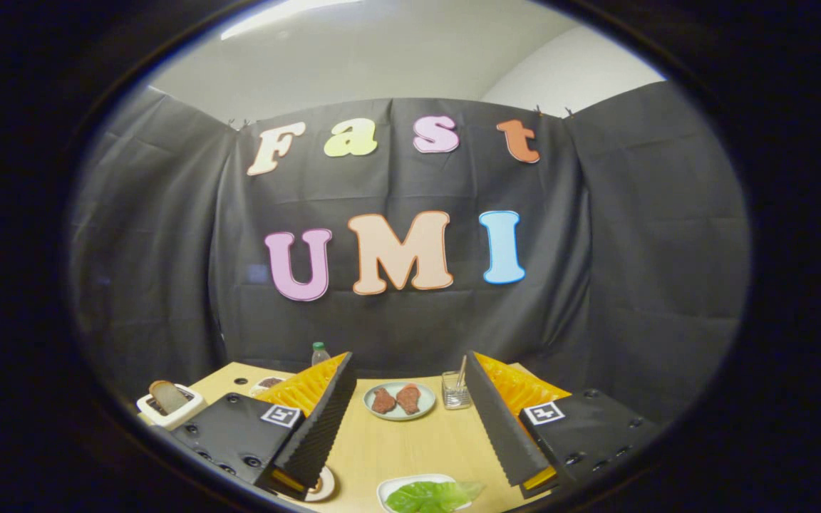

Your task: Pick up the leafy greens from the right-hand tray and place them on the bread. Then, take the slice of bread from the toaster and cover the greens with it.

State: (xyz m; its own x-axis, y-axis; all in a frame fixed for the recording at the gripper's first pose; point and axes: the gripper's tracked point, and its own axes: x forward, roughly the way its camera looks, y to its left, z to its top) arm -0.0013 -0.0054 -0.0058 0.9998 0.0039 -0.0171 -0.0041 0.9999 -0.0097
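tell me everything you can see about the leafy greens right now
The leafy greens are one bright green, crinkled leaf with pale veins, lying flat on a small white tray on the wooden table. They sit near the open tool, between its fingers. Nothing but the tray touches them.

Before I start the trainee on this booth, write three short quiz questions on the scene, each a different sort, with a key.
1. True or false: the gripper is shut on the leafy greens.
2. What lies on the plate beyond the fingers? A) two reddish-brown pieces B) a banana C) a spoon
3. Fill in: the bread slice stands in the white ____.

Key:
1. False. The fingers are open and hold nothing; the greens lie on their white tray, low between the fingers.
2. A.
3. Toaster, beyond the left finger.
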